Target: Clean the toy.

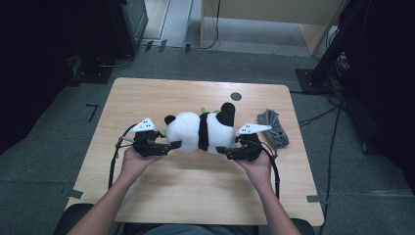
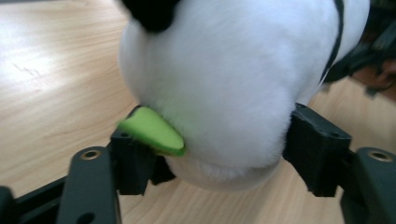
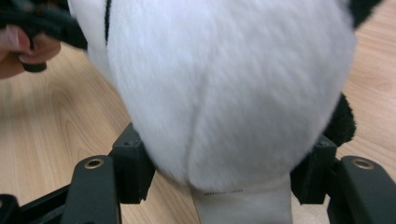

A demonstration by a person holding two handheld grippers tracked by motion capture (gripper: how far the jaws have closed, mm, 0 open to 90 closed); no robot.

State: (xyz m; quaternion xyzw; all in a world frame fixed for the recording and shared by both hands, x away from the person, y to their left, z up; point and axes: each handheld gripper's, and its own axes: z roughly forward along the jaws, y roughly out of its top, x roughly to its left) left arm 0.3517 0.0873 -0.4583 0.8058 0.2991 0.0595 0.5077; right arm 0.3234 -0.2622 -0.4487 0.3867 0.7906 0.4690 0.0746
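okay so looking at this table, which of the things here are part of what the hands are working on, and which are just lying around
In use:
- plush panda, lying on the table
- left claw, jaws on either side of the panda's head end
- right claw, jaws on either side of its rear end

Lying about:
- grey bundle of cord or cloth, right of the panda
- dark round mark near the table's far edge

**Plush Panda Held Between Two Grippers**

A plush panda [image 1: 203, 131] is lying across the middle of the wooden table [image 1: 161, 193]. The left gripper [image 1: 169, 146] is meeting its white end, and the right gripper [image 1: 222, 151] is meeting its opposite end. A grey bundle [image 1: 274, 128] is lying just beside the right gripper, near the table's edge.
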